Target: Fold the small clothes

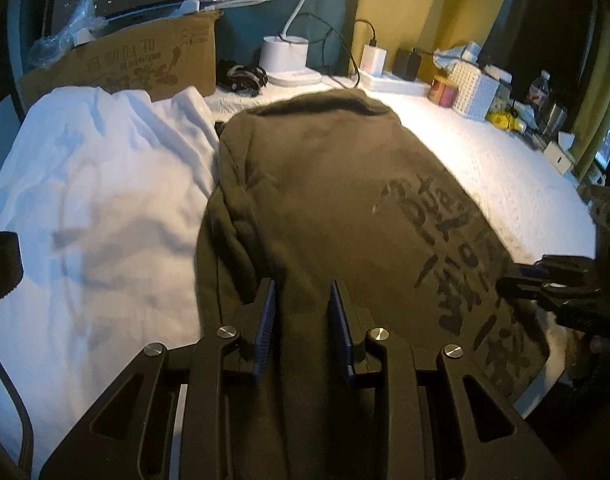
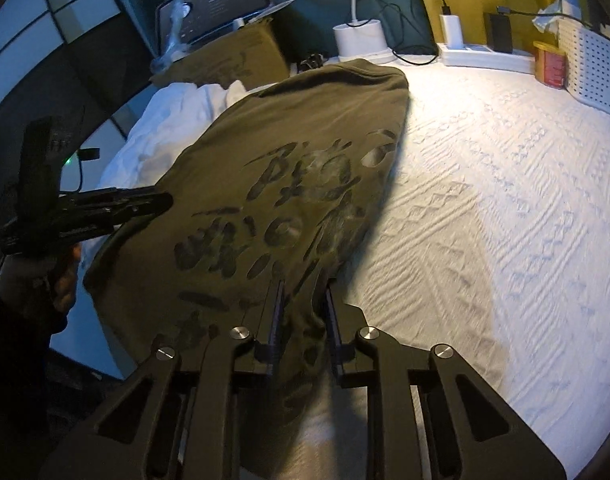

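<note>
Left tool (image 1: 302, 300) and right tool (image 2: 303, 298): each clamped on near hem of olive shirt (image 1: 325, 184), which stretches ahead of both over white tabletop cover (image 2: 505, 200). White garment (image 1: 97, 184) left of left tool, touching shirt.

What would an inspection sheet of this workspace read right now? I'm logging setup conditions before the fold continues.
Surface: white textured bedspread, bare on the right side.
Job's things: olive-green printed T-shirt lying lengthwise; crumpled white garment beside it.
Clutter: brown cardboard box, white perforated plastic basket, red tin can.
Grippers: left claw and right claw each pinch the shirt's near edge.
Cables: black cord running to a white charger on a white power strip.
Surroundings: white desk lamp base, teal wall, yellow curtain.
</note>
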Tool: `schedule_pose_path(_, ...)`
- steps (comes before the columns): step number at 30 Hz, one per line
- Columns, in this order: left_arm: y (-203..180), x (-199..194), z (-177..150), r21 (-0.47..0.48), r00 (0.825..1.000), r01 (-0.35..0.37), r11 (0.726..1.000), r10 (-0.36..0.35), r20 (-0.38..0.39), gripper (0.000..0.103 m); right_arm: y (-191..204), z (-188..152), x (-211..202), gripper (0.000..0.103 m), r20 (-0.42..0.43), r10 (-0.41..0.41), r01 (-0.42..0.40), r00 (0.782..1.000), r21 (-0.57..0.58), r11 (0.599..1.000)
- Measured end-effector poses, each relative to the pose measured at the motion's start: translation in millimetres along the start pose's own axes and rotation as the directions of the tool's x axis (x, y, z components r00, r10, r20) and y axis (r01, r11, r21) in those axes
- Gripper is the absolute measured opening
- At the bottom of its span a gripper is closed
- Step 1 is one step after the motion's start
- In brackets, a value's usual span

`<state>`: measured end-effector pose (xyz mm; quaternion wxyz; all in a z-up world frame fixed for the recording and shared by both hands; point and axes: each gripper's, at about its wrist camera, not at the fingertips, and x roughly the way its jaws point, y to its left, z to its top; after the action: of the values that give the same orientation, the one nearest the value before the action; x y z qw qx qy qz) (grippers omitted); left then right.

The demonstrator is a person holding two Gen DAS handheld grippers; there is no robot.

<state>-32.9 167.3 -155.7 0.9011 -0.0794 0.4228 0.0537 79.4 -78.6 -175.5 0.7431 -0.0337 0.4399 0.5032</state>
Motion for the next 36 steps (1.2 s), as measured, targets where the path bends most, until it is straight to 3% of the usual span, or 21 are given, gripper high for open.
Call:
schedule_pose_path(4,0.3,-0.5,-8.2,-0.002,1.000,0.001,1.000,-0.001,-0.011,0.027,5.9,-9.4,-4.8,0.017,0.003,0.011,-0.011,1.000,-0.002,1.000)
schedule_pose_path(20,-11.0,-19.4,-29.9,0.013,0.999,-0.021,1.000,0.021,0.026,0.033,15.8,-29.5,-18.8,0.021,0.052,-0.042,0.042,0.998,0.017,0.999)
schedule_pose_path(21,-15.9,-22.7,-31.5,0.020,0.999,-0.024,1.000,0.023,0.033,0.034,16.3,-31.6,-20.7,0.022,0.052,-0.043,0.042,0.998,0.015,0.999)
schedule_pose_path(22,-19.5,-24.4,-32.5,0.026,0.999,-0.025,0.999,0.024,0.037,0.046,17.0,-33.7,-22.7,0.022,0.052,-0.043,0.043,0.998,0.010,0.999)
schedule_pose_path(23,-24.6,-26.9,-33.8,0.034,0.998,-0.029,0.999,0.028,0.048,0.059,17.5,-35.7,-24.4,0.024,0.053,-0.042,0.042,0.998,0.006,0.999)
schedule_pose_path(25,-33.8,-30.6,-34.3,0.052,0.997,-0.031,0.998,0.028,0.070,0.065,19.7,-39.1,-27.3,0.026,0.054,-0.043,0.044,0.998,-0.006,0.999)
schedule_pose_path(31,-63.7,-36.7,-31.8,0.123,0.994,-0.071,0.990,0.059,0.094,0.066,21.6,-47.3,-36.2,0.041,0.049,-0.036,0.038,0.998,-0.028,0.999)
schedule_pose_path(33,-67.6,-37.1,-30.5,0.124,0.993,-0.074,0.989,0.063,0.097,0.066,17.7,-49.6,-41.5,0.057,0.056,-0.042,0.043,0.998,-0.021,0.999)
schedule_pose_path(36,-74.3,-37.4,-28.0,0.119,0.992,-0.085,0.989,0.073,0.103,0.066,9.1,-52.2,-49.3,0.059,0.067,-0.057,0.058,0.996,-0.001,0.998)
